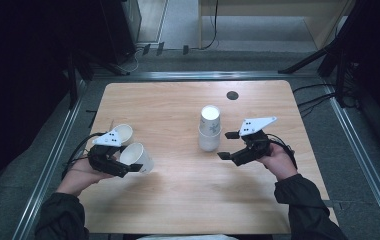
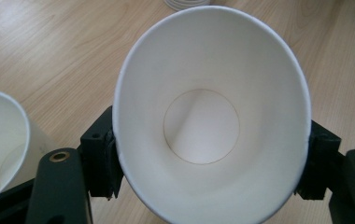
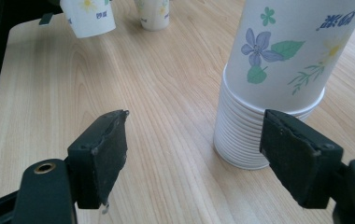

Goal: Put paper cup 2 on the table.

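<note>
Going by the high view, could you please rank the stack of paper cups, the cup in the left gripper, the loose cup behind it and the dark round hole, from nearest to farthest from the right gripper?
From the right gripper:
1. Stack of paper cups, just to its left.
2. Held cup, in the left gripper.
3. Loose cup, beyond the held cup at the table's left.
4. Dark round hole, near the far edge; this and the loose cup are too close to call.

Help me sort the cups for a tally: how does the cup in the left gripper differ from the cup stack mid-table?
The held cup is single, while the cup stack is many nested cups. The held cup lies tilted on its side, mouth toward the camera of the left gripper, whose jaws clamp it; the cup stack stands mouth-down on the table, ungripped. Both are white paper cups.
</note>
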`<state>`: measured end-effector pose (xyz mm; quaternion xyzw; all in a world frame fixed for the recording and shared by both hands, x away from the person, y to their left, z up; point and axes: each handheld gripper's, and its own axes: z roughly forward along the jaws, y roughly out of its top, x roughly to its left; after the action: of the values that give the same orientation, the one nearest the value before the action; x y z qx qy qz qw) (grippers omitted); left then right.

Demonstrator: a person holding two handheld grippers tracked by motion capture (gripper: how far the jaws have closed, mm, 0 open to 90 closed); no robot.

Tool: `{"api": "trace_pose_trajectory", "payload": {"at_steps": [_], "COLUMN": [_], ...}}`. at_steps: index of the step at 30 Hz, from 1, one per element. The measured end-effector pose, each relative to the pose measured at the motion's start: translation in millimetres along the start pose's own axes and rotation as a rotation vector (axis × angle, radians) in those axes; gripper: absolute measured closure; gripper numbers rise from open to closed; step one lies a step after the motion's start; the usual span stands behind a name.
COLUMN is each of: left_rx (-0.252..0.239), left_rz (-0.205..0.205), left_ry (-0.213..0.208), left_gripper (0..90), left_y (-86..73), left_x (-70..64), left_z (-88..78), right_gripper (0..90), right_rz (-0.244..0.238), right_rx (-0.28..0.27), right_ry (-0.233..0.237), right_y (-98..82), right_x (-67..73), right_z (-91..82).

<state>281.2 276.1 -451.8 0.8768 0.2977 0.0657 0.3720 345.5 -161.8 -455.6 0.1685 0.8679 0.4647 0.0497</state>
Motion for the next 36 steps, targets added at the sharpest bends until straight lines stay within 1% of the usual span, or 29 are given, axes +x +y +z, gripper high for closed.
{"api": "trace_pose_trajectory", "payload": {"at_steps": [2, 6, 10, 12, 15, 20, 25, 28, 32, 34, 35, 36], "left_rx": [0.0, 0.024, 0.054, 0.071, 0.103, 0.134, 0.155, 0.16, 0.178, 0.188, 0.198, 0.198], "left_rz": [0.005, 0.003, 0.0, 0.004, -0.002, -0.007, -0.009, -0.012, -0.008, -0.02, -0.021, -0.022], "left_ry": [0.012, 0.014, 0.03, 0.042, 0.056, 0.078, 0.106, 0.107, 0.114, 0.113, 0.117, 0.116], "left_gripper": [26.9, 26.8, 26.7, 26.4, 26.4, 26.3, 25.4, 25.2, 24.6, 24.0, 23.7, 23.1], "left_y": [-3.4, -11.2, -15.7, -16.9, -21.3, -26.6, -30.2, -31.6, -32.7, -33.0, -33.0, -33.1], "left_x": [1.6, 5.4, 9.5, 11.1, 15.4, 22.6, 26.3, 27.4, 27.9, 28.1, 28.7, 29.0], "left_z": [-1.4, -1.5, 2.0, 4.8, 9.3, 11.8, 13.7, 14.5, 16.4, 18.1, 18.9, 19.2], "right_gripper": [23.8, 23.8, 23.8, 23.8, 23.8, 23.8, 23.8, 23.8, 23.8, 23.8, 23.8, 23.8], "right_rz": [0.001, 0.004, 0.002, 0.0, -0.005, -0.003, -0.001, -0.005, -0.002, -0.001, -0.001, -0.003], "right_rx": [0.0, 0.005, 0.011, 0.014, 0.024, 0.029, 0.026, 0.03, 0.029, 0.029, 0.031, 0.032], "right_ry": [0.004, 0.003, 0.003, 0.009, 0.011, 0.01, 0.002, -0.006, -0.004, -0.005, -0.004, -0.006], "right_y": [0.0, -0.5, -0.9, -1.4, -2.2, -2.7, -3.1, -3.5, -3.4, -3.4, -3.3, -3.2], "right_x": [-0.3, -0.8, -0.2, 0.8, 1.3, 1.5, 1.4, 1.3, 0.9, 0.9, 1.0, 1.3], "right_z": [0.5, 1.0, 2.2, 3.2, 4.7, 4.7, 3.5, 3.7, 3.4, 3.9, 4.6, 5.4]}}
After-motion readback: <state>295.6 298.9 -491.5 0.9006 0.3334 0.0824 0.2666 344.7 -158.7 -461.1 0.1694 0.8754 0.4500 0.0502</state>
